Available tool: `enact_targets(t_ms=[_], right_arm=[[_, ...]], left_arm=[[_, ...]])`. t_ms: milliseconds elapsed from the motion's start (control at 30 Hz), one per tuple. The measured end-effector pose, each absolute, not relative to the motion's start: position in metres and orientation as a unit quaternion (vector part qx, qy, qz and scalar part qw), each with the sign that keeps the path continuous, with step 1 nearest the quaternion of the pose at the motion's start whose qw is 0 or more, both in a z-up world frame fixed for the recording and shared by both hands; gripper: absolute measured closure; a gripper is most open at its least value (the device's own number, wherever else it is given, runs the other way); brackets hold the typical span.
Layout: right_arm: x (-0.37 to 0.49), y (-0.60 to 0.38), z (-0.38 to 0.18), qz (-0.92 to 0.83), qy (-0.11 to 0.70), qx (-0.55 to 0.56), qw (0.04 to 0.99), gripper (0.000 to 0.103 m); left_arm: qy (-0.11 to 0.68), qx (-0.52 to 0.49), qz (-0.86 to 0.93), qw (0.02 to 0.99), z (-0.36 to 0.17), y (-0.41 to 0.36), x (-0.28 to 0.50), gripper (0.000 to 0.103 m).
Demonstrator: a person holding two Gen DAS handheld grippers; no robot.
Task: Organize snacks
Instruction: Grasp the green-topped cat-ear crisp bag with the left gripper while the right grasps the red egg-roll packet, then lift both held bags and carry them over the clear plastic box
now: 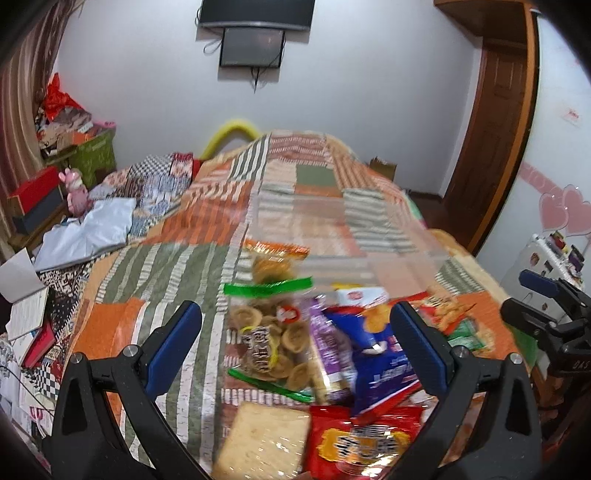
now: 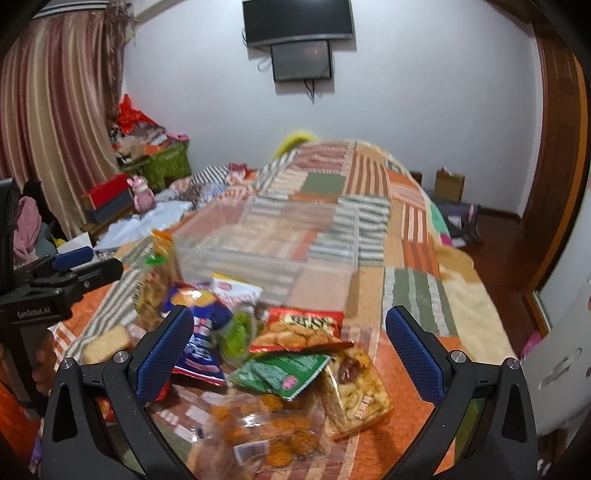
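Snack packets heaped on a patchwork-quilted bed (image 1: 177, 266), both tools spread wide and empty.

Left to right: striped curtain (image 2: 55, 122); green crate (image 2: 168, 166) of clutter; left tool (image 1: 295, 332) over the cookie bag (image 1: 269, 339) and blue chip bag (image 1: 384, 365); clear plastic bin (image 2: 266, 236) just behind the pile; right tool (image 2: 290, 347) over a red cracker packet (image 2: 299, 328); wall television (image 2: 297, 20); wooden door (image 1: 487, 140).

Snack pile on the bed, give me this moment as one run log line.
left gripper: open, empty | right gripper: open, empty | snack pile: loose on quilt | clear bin: behind pile, no snacks visible inside
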State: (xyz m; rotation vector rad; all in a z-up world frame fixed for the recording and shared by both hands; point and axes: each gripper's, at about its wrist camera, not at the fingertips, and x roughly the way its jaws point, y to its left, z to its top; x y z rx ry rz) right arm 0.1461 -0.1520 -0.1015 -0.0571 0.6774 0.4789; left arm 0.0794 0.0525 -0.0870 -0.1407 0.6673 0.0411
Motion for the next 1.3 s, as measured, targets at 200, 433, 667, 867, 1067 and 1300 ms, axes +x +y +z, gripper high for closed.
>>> enact_targets(t_ms=[200, 433, 667, 867, 1067, 1300], right_arm=[[0.16, -0.153, -0.122, 0.234, 0.373, -0.025, 0.898, 0.0], [0.178, -0.153, -0.14, 0.231, 0.408, -0.019, 0.883, 0.0], [0.194, -0.151, -0.148, 0.234, 0.428, -0.025, 0.873, 0.0], [0.208, -0.143, -0.15, 0.252, 0.44, -0.033, 0.861, 0.0], [0.22, -0.147, -0.156, 0.25, 0.462, -0.012, 0.851, 0.0], [0.215, -0.143, -0.163, 0.258, 0.468, -0.022, 0.845, 0.001]], left_arm=[[0.37, -0.063, 0.014, 0.927, -0.111, 0.062, 0.103, 0.0], [0.411, -0.071, 0.004, 0.909, -0.133, 0.071, 0.126, 0.006], [0.435, -0.081, 0.001, 0.897, -0.145, 0.08, 0.143, 0.008], [0.453, -0.084, -0.006, 0.888, -0.154, 0.082, 0.152, 0.014], [0.464, -0.091, -0.015, 0.881, -0.162, 0.083, 0.155, 0.024], [0.471, -0.094, -0.024, 0.877, -0.167, 0.08, 0.154, 0.034]])
